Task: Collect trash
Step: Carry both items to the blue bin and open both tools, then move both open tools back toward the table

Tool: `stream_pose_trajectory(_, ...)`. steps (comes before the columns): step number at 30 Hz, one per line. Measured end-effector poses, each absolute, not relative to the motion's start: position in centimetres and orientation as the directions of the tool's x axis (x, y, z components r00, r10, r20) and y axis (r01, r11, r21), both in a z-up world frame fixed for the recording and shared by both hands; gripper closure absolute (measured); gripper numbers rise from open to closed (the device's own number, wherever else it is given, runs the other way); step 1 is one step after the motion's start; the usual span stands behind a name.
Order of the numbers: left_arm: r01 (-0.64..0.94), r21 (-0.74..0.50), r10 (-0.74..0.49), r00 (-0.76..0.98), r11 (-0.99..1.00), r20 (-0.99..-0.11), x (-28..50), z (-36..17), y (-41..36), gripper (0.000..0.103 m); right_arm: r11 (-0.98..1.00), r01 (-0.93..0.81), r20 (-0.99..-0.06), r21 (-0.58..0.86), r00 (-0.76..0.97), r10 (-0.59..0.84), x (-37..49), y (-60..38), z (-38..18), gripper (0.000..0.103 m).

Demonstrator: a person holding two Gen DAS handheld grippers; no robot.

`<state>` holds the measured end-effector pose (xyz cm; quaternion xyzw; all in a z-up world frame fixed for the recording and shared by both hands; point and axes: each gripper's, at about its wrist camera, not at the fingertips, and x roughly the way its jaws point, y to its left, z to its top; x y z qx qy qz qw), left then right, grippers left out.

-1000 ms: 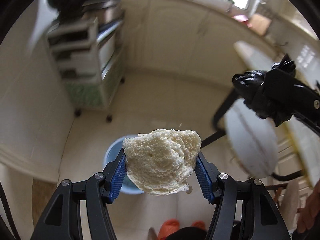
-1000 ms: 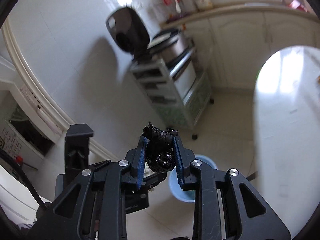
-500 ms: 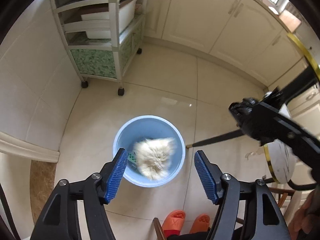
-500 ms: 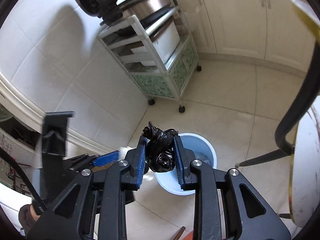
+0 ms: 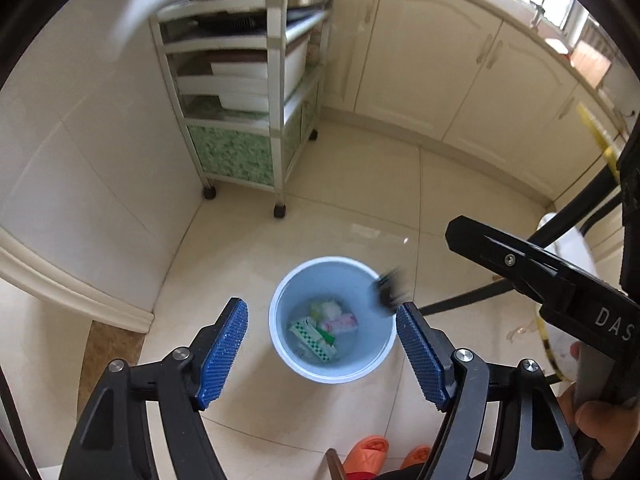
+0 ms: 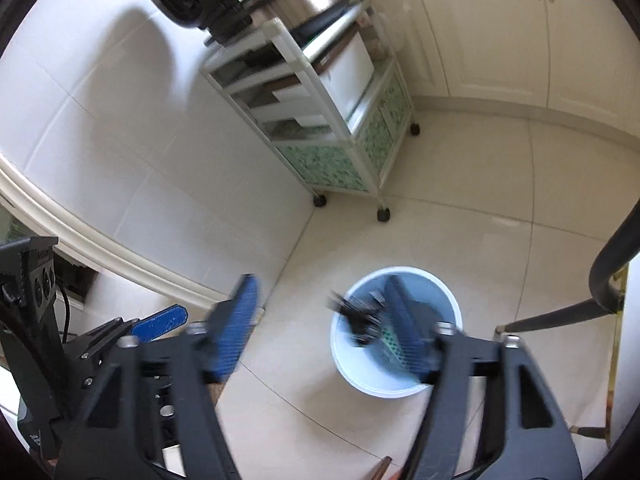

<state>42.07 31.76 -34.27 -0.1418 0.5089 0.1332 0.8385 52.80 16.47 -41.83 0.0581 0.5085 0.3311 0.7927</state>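
Note:
A light blue bin (image 5: 316, 280) stands on the tiled floor with pale scraps and wrappers (image 5: 324, 328) at its bottom. A small black bag (image 5: 387, 293) is falling, blurred, at the bin's right rim. My left gripper (image 5: 320, 306) hangs above the bin, its jaws opening with nothing between them. In the right wrist view my right gripper (image 6: 322, 280) is blurred. Its jaws are opening and the black bag (image 6: 360, 316) drops free between them over the bin (image 6: 434, 296). The right gripper's black body (image 5: 540, 272) reaches in from the right.
A white wheeled shelf cart (image 5: 256, 120) with a steel pot on top stands against the tiled wall. Cream cabinets (image 5: 440, 72) line the back. Dark chair legs (image 6: 560, 316) and a table edge are right of the bin. Orange slippers (image 5: 368, 452) lie near the bottom edge.
The pale lump left my left gripper and fell into the bin. My right gripper came down toward the bin and let go of the black bag, which now falls.

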Motion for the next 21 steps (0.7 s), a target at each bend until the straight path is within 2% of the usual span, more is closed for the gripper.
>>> stream_pose_trajectory(2,-0.368,-0.104,0.093,0.480,0.924,-0.872,41.3,-32.6,30.9,0.031,0.780,-0.471,-0.761,0.412,0.294,0.579,52.2,16.0,-40.1,0.034)
stream_pose_trajectory(4,-0.353,-0.111,0.094,0.516,0.929,-0.851,40.4,-30.8,29.9,0.031,0.793,-0.480,-0.749,0.375,0.347,0.564,51.4,15.4,-37.7,0.028)
stream_pose_trajectory(7,-0.326,-0.112,0.107,0.586,0.939,-0.803,39.0,-27.4,27.9,0.030,0.816,-0.482,-0.712,0.319,0.447,0.542,49.9,13.7,-33.1,0.015)
stream_pose_trajectory(10,-0.285,-0.105,0.119,0.669,0.953,-0.733,37.4,-23.3,24.9,0.025,0.832,-0.481,-0.647,0.277,0.546,0.532,47.9,11.0,-28.0,0.008)
stream_pose_trajectory(12,-0.257,-0.099,0.121,0.719,0.961,-0.685,36.5,-20.9,22.9,0.021,0.854,-0.464,-0.604,0.235,0.618,0.502,46.6,8.8,-24.7,0.000)
stream_pose_trajectory(17,-0.122,-0.066,0.061,0.812,0.990,-0.581,36.4,-16.0,15.0,0.012,0.891,-0.405,-0.514,0.206,0.730,0.451,44.0,1.6,-18.7,0.000)
stream_pose_trajectory(21,-0.005,-0.059,-0.030,0.818,0.998,-0.574,37.7,-14.9,8.9,0.009,0.937,-0.300,-0.499,0.178,0.794,0.348,43.3,-5.5,-16.8,0.000)
